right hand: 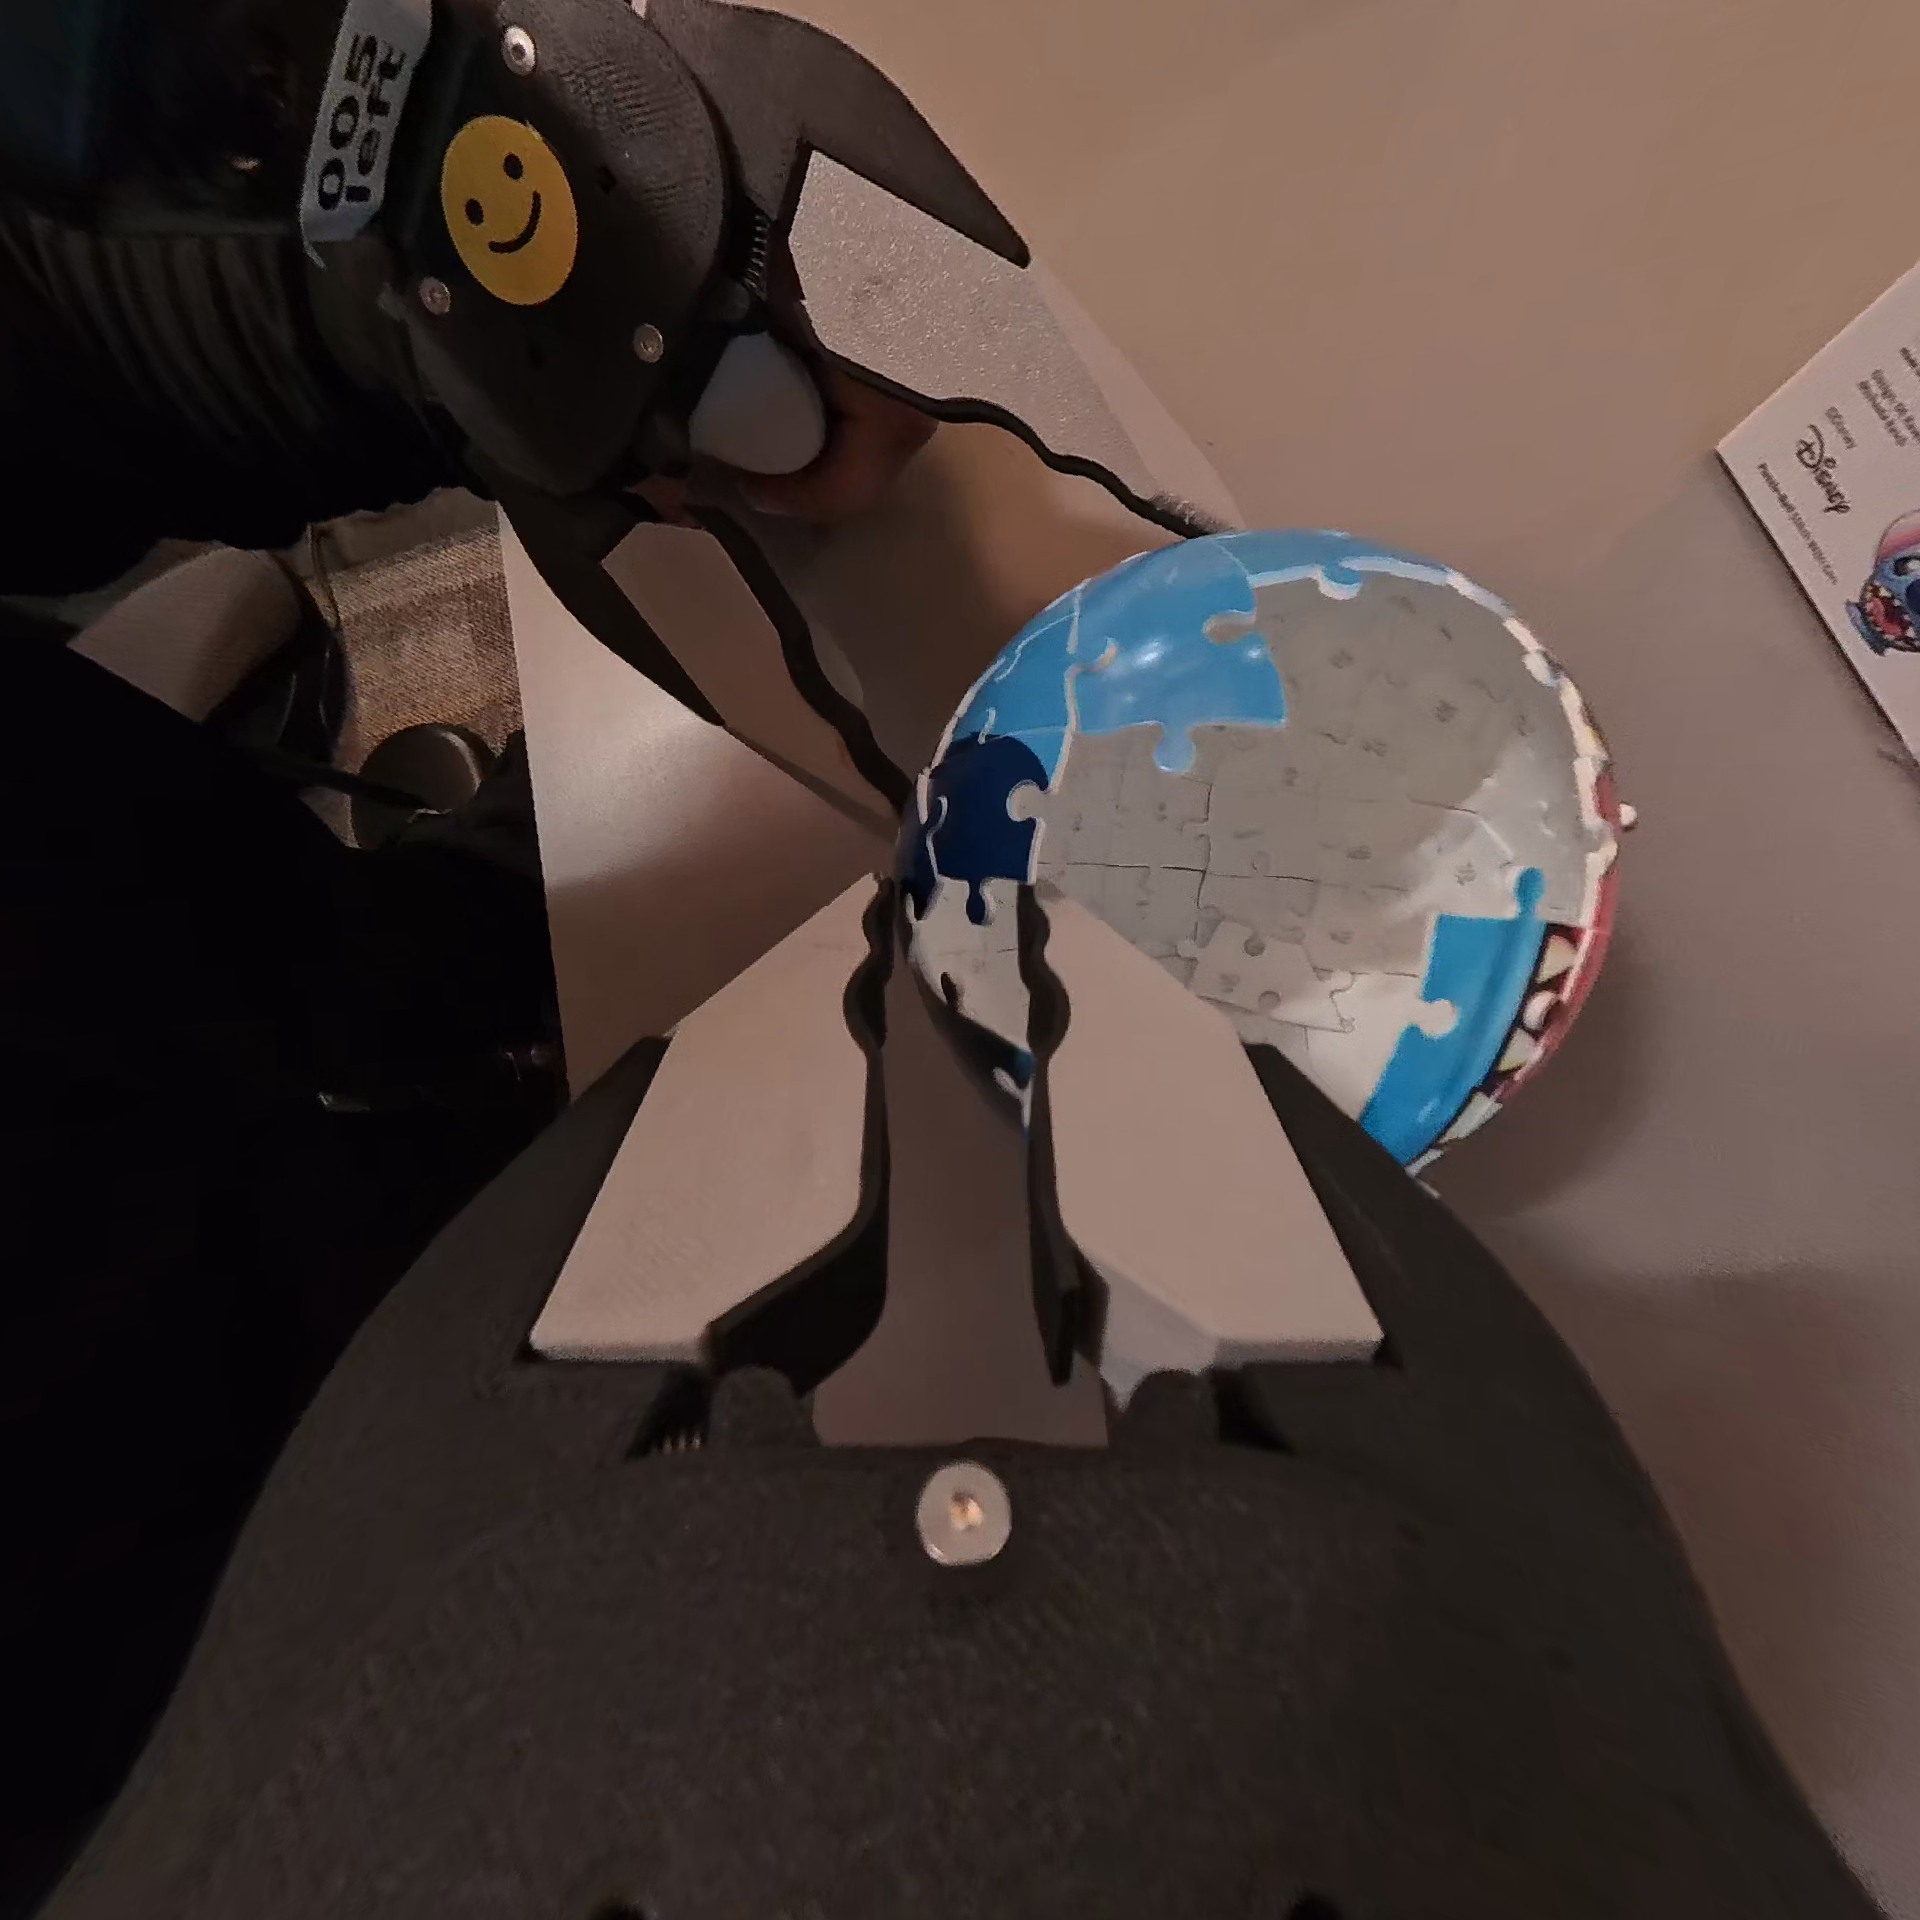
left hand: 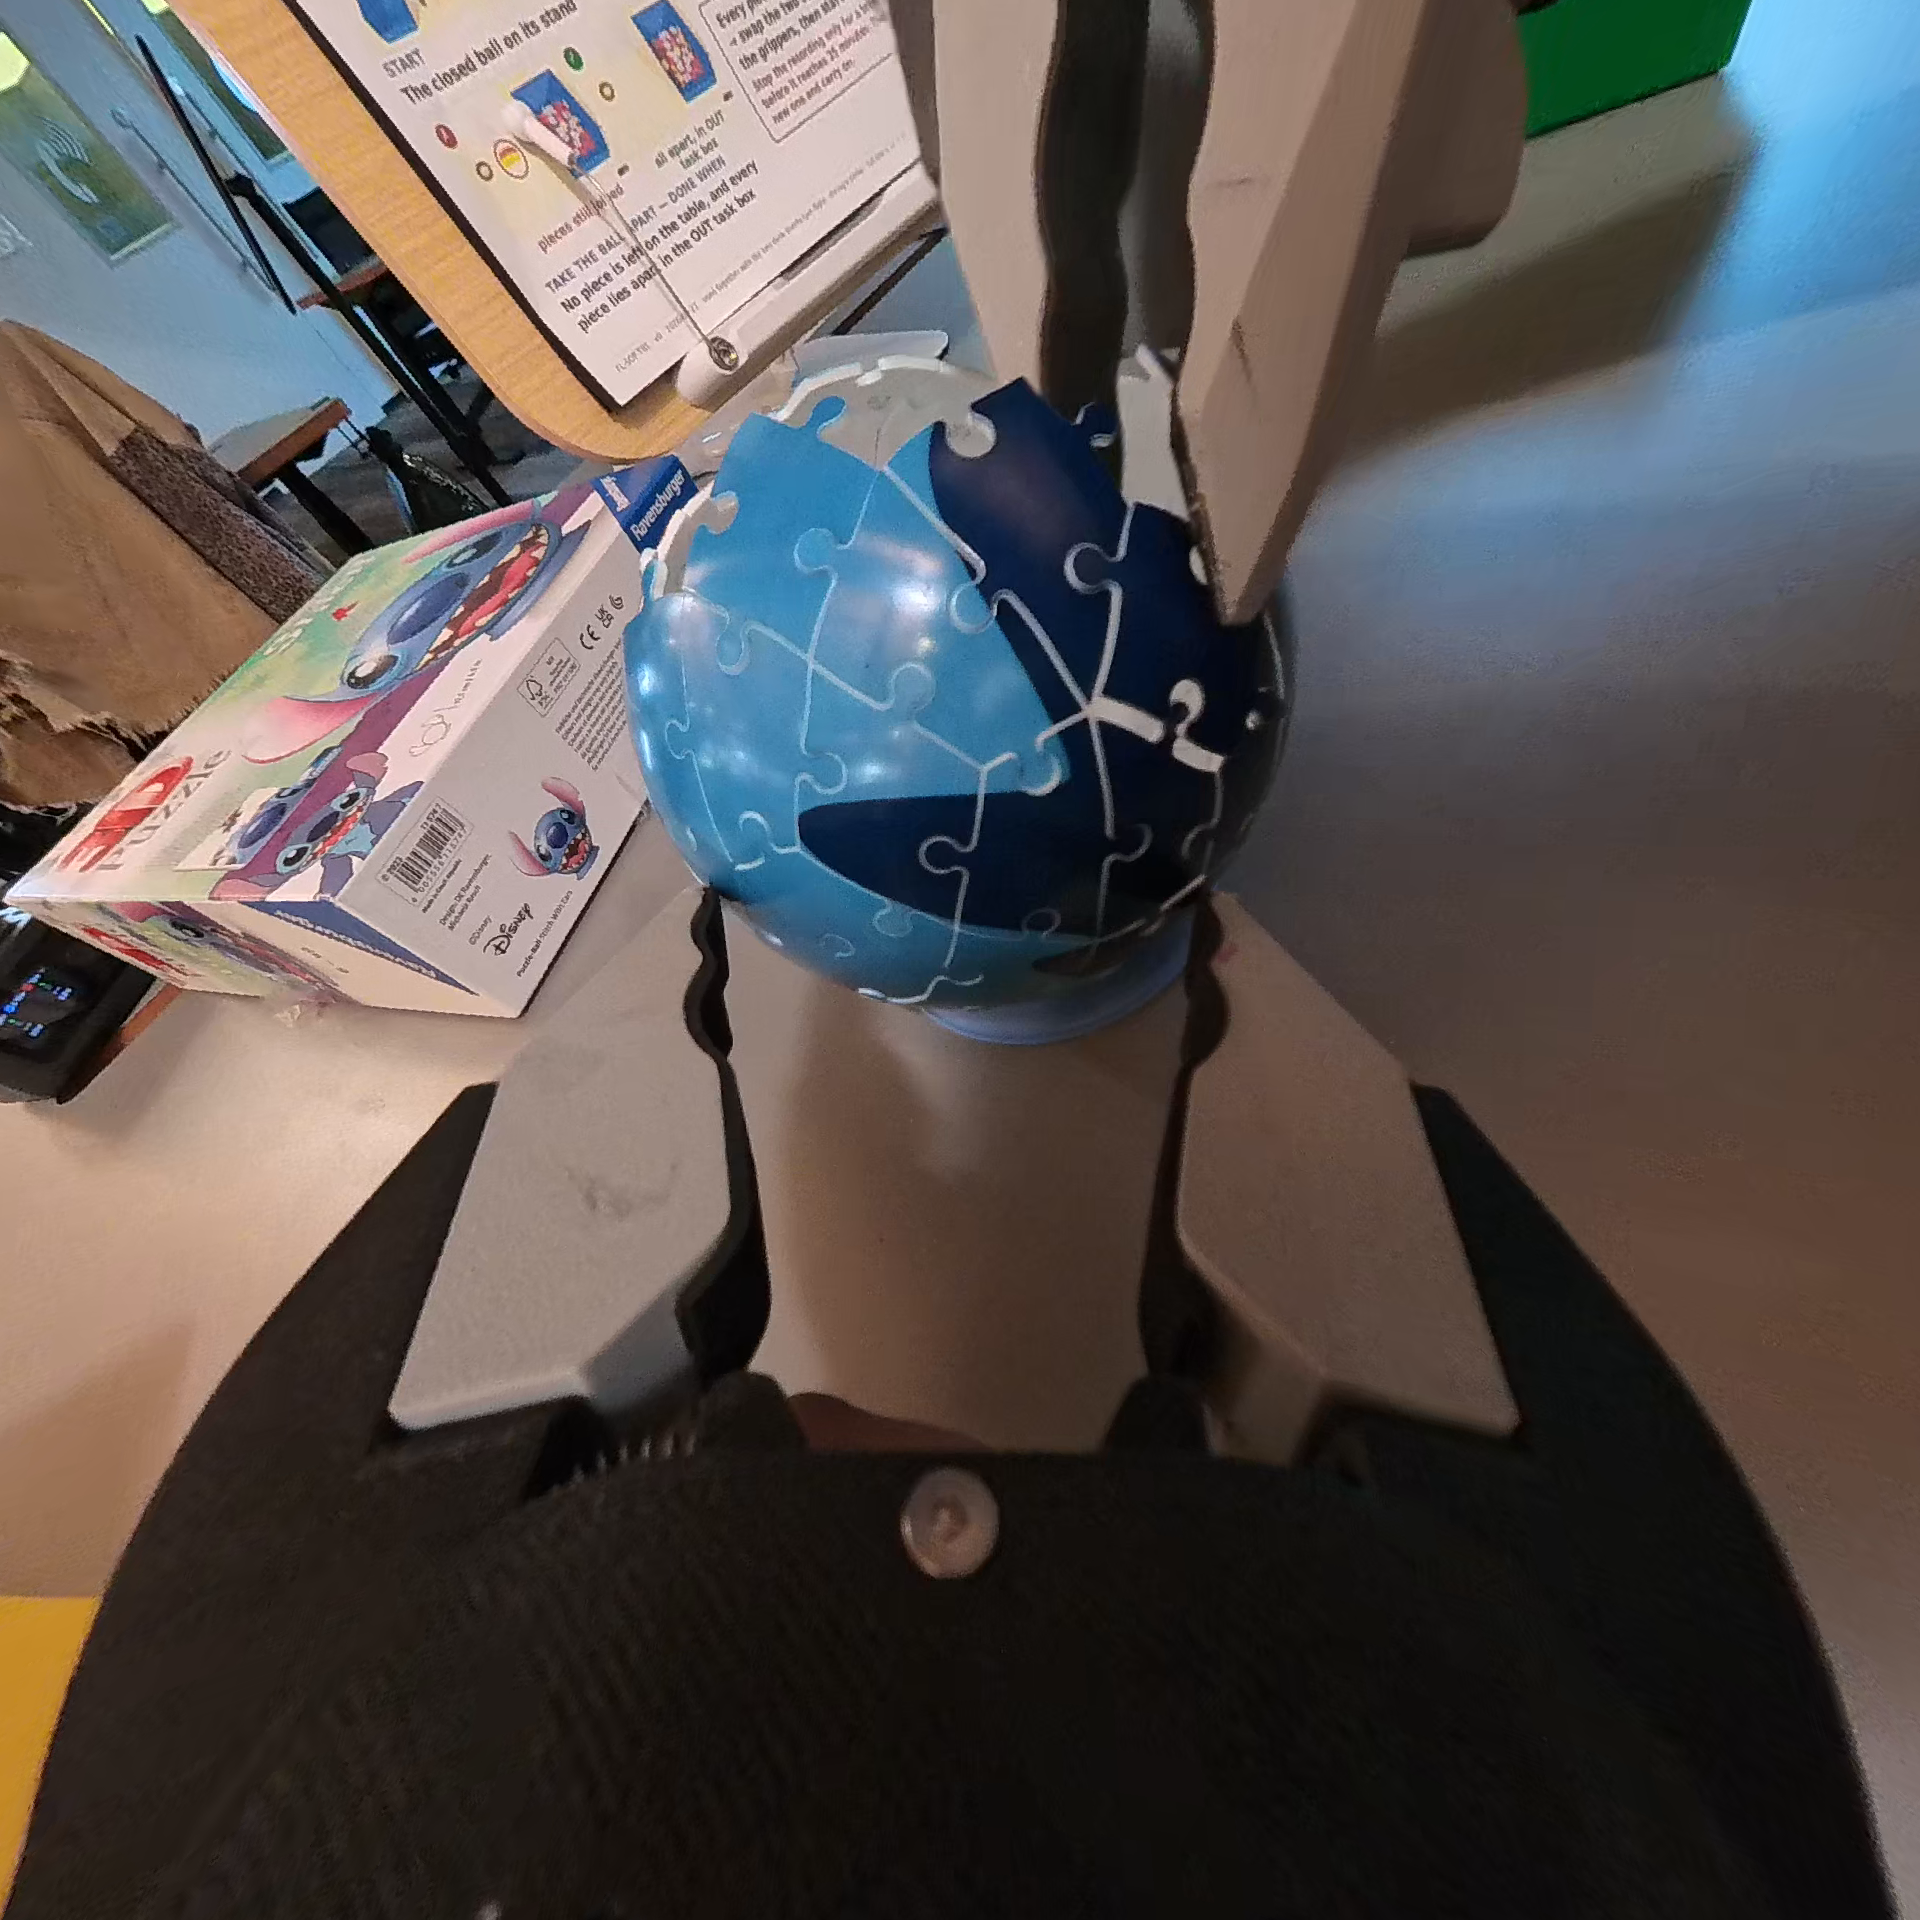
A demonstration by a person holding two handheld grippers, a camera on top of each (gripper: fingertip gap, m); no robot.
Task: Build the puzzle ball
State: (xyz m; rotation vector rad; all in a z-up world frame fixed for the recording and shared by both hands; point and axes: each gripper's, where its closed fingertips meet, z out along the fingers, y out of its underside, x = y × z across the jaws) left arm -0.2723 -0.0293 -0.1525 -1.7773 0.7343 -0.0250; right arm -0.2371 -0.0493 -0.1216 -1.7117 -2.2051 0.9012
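The puzzle ball [left hand: 914, 707] is a part-built blue shell on a light blue stand [left hand: 1039, 1023]. Its top is open, and the right wrist view shows the grey inside [right hand: 1299, 790]. My left gripper [left hand: 956, 920] holds the ball's lower sides between widely spread fingers; it also shows in the right wrist view [right hand: 1049, 665]. My right gripper [right hand: 961, 909] comes down from above [left hand: 1153, 488] and pinches the shell wall at the rim by a dark blue piece [right hand: 982, 800], one finger inside and one outside.
The puzzle box [left hand: 364, 810] lies left of the ball; its corner shows in the right wrist view [right hand: 1829, 520]. A wooden instruction board [left hand: 623, 208] leans behind it. A black device [left hand: 42, 1008] sits at the far left. The beige table [left hand: 1610, 831] extends right. Tip to tip, the grippers are about 5 centimetres apart. The right gripper is farther from the black device [left hand: 42, 1008], some 45 centimetres, than the left, some 40 centimetres.
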